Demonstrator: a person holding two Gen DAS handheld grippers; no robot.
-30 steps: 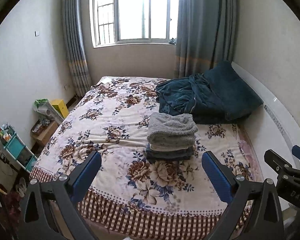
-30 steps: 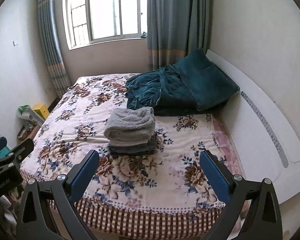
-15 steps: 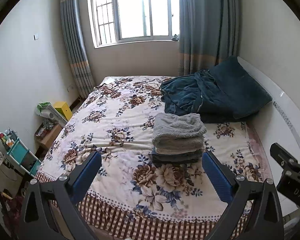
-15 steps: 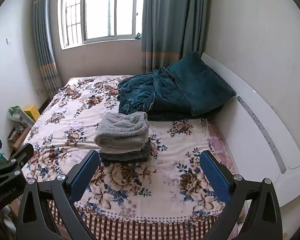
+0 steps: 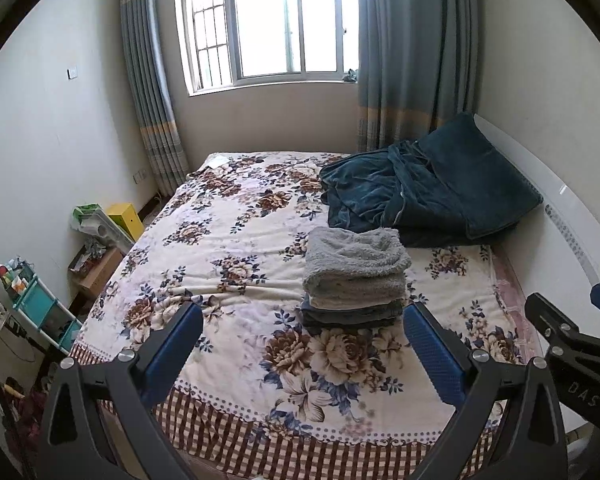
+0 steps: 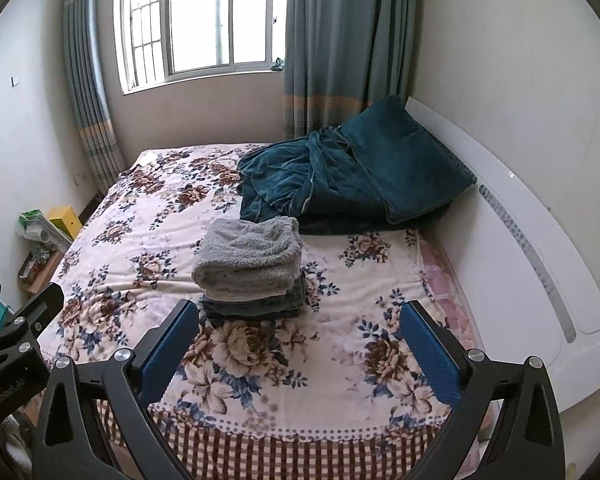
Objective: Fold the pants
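A bed (image 5: 236, 240) with a flowered blanket fills most of both views, its headboard (image 6: 540, 264) running along the right wall. A rumpled dark teal quilt (image 5: 428, 196) lies heaped at the headboard end. Just in front of it, touching its near edge, sits a neat stack of folded pants (image 5: 354, 276): fluffy grey pairs on top, darker ones beneath, resting on the blanket. The left gripper (image 5: 302, 348) and right gripper (image 6: 298, 344) hang above the foot of the bed, short of the stack, each with jaws spread wide apart and holding nothing
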